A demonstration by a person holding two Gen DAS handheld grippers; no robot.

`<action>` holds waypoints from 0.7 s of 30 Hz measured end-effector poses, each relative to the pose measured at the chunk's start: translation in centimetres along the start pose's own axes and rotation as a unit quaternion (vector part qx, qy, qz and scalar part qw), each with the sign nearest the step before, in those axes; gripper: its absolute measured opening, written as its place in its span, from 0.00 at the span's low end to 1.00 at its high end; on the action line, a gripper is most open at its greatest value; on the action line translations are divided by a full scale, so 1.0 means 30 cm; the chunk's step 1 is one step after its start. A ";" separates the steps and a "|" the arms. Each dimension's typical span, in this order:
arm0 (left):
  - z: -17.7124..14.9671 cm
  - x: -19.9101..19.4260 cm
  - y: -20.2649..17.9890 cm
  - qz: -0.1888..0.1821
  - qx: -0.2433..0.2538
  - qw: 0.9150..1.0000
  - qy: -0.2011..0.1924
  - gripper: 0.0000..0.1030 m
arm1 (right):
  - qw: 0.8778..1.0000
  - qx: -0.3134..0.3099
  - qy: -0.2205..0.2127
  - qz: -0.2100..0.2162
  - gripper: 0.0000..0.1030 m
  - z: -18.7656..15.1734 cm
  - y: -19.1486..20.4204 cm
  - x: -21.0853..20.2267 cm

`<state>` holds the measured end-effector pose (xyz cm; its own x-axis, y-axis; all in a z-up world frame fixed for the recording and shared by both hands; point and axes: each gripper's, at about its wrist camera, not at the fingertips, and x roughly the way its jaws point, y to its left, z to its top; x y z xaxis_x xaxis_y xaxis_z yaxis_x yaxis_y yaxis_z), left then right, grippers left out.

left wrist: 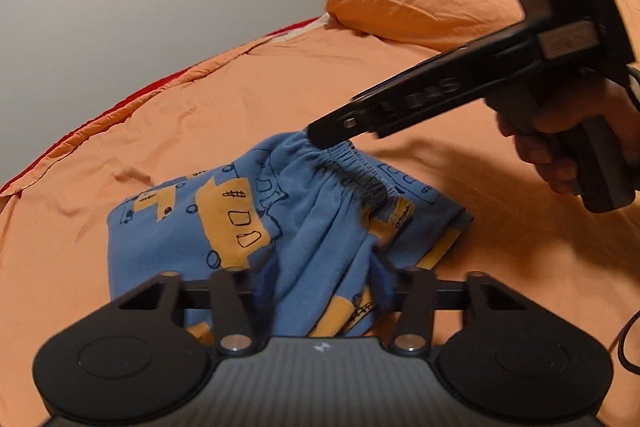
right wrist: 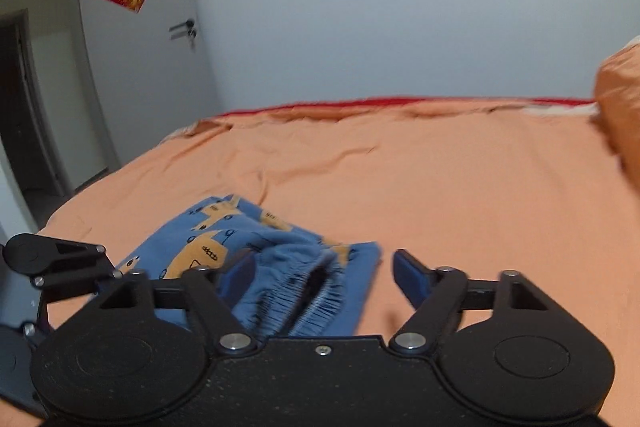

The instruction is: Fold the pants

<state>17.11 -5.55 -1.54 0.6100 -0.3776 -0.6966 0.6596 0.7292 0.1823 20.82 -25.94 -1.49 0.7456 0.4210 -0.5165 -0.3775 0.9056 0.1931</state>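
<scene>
Presently the blue pyjama pants (left wrist: 224, 227) lie bunched on the orange bed (left wrist: 200, 107); left gripper (left wrist: 322, 283) fingers pinch a fold, right gripper (right wrist: 320, 271) fingers stand apart over the waistband.

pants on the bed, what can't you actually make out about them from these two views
- Near end of the pants: left wrist view, hidden under the left gripper.
- Whether the left jaws press the cloth bunched between them: left wrist view, unclear.
- Waistband: right wrist view, blurred, near part behind the right gripper.
- Fold count and leg length: neither view shows them.
- Pillow: right wrist view, cut off by the edge.
</scene>
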 end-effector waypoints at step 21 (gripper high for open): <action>-0.021 -0.078 -0.017 -0.018 -0.020 0.999 -0.029 0.72 | 0.995 0.047 0.035 -0.087 0.17 -0.045 0.029 -0.077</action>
<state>15.04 -4.68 -0.44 0.6108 -0.4360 -0.6610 0.6648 0.7358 0.1289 18.03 -26.18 -1.27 0.7532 0.2564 -0.6057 -0.1915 0.9665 0.1710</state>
